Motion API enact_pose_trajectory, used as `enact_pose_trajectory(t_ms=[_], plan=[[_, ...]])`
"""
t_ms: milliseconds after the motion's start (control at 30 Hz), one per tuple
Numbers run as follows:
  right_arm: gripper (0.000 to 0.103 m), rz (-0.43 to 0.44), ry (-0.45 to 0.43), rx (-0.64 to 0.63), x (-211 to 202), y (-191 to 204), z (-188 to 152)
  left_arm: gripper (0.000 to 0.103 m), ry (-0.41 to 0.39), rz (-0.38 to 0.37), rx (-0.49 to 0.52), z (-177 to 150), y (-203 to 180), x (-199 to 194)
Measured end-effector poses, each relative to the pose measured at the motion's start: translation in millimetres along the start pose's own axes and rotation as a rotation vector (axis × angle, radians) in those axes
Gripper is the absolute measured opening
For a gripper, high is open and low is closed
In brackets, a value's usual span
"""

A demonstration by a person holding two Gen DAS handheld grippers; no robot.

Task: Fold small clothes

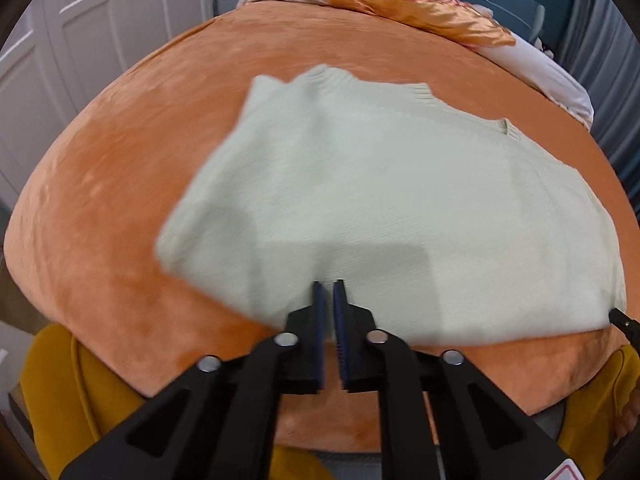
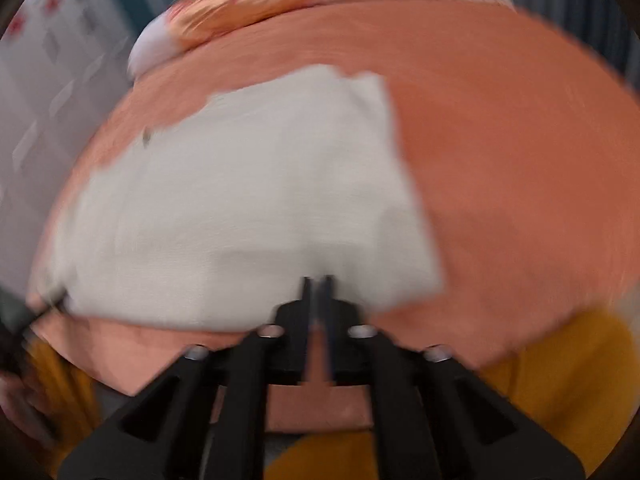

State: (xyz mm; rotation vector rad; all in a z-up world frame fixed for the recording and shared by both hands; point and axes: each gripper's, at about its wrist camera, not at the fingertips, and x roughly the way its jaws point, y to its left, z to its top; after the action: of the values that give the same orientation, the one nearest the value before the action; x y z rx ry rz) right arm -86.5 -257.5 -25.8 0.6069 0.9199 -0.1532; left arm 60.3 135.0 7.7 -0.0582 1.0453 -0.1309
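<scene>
1. Black left tongs (image 1: 328, 286) fill the foreground of the left wrist view, their blue-padded jaws drawn almost together with nothing between them, tips poised over the near hem of a pale knitted sweater (image 1: 360, 208)

2. Right tongs (image 2: 318, 280) appear in their own blurred view in the same posture, clenched and empty, above the near edge of the same sweater (image 2: 248, 208)

3. Sweater lies spread on an orange bed cover (image 1: 120, 200), its ribbed collar end towards the satin pillow (image 1: 416, 4) and its hem towards the person in yellow sleeves (image 1: 72, 392); the long axis appears to run from the tongs away to the pillow

4. Garment lies ahead of and below both tongs; the left pair sits over the left half of the hem, the right pair nearer the right-hand corner

5. Right tongs' tip (image 1: 624, 322) shows at the hem's right end in the left view, so each hand looks placed for its own side, and neither grips cloth yet
</scene>
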Motion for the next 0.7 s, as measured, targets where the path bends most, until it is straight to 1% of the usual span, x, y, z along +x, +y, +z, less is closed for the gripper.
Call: enact_pose_trajectory(t_ms=[33, 67, 100, 133, 167, 233, 267, 300, 333, 400, 467, 500, 533, 600, 633, 700], plan=[[0.000, -0.054, -0.009, 0.012, -3, -3, -1, 0.010, -0.001, -0.003, -0.006, -1, 1, 0], [0.000, -0.071, -0.012, -0.001, -5, -1, -1, 0.010, -0.004, 0.010, 0.002, -2, -3, -1], [0.005, -0.069, -0.017, -0.009, -7, 3, -2, 0.010, -0.007, 0.026, 0.012, -5, -5, -3], [0.005, -0.061, -0.027, -0.021, -11, 10, -2, 0.010, -0.010, 0.043, 0.022, -4, -10, -2], [0.005, -0.021, -0.035, -0.048, -18, 22, -4, 0.010, -0.014, 0.059, 0.029, -6, -15, -2], [0.005, 0.032, -0.045, -0.117, -22, 55, -7, 0.009, -0.025, 0.083, 0.046, -9, -18, -1], [0.005, 0.066, -0.037, -0.171, -17, 81, -3, 0.009, -0.030, 0.092, 0.056, -10, -20, -2], [0.005, 0.088, -0.028, -0.215, -16, 96, -6, 0.009, -0.032, 0.095, 0.061, -10, -20, -1], [0.005, 0.101, -0.016, -0.271, -11, 114, -12, 0.009, -0.033, 0.094, 0.060, -10, -20, -1], [0.005, 0.089, 0.025, -0.342, 8, 134, -21, 0.009, -0.034, 0.084, 0.052, -10, -17, -1], [0.005, 0.059, 0.106, -0.349, 42, 138, -31, 0.009, -0.035, 0.075, 0.046, -9, -15, -1], [0.002, 0.059, 0.124, -0.331, 54, 132, -35, 0.009, -0.036, 0.073, 0.046, -10, -15, -1], [0.002, 0.072, 0.106, -0.320, 56, 129, -36, 0.009, -0.035, 0.072, 0.047, -10, -15, -1], [0.002, 0.073, 0.123, -0.302, 51, 129, -30, 0.009, -0.038, 0.070, 0.047, -10, -15, -1], [0.005, 0.070, 0.128, -0.294, 45, 132, -27, 0.009, -0.039, 0.069, 0.046, -11, -15, -1], [0.005, 0.075, 0.111, -0.309, 35, 144, -19, 0.009, -0.041, 0.068, 0.042, -11, -15, -1]])
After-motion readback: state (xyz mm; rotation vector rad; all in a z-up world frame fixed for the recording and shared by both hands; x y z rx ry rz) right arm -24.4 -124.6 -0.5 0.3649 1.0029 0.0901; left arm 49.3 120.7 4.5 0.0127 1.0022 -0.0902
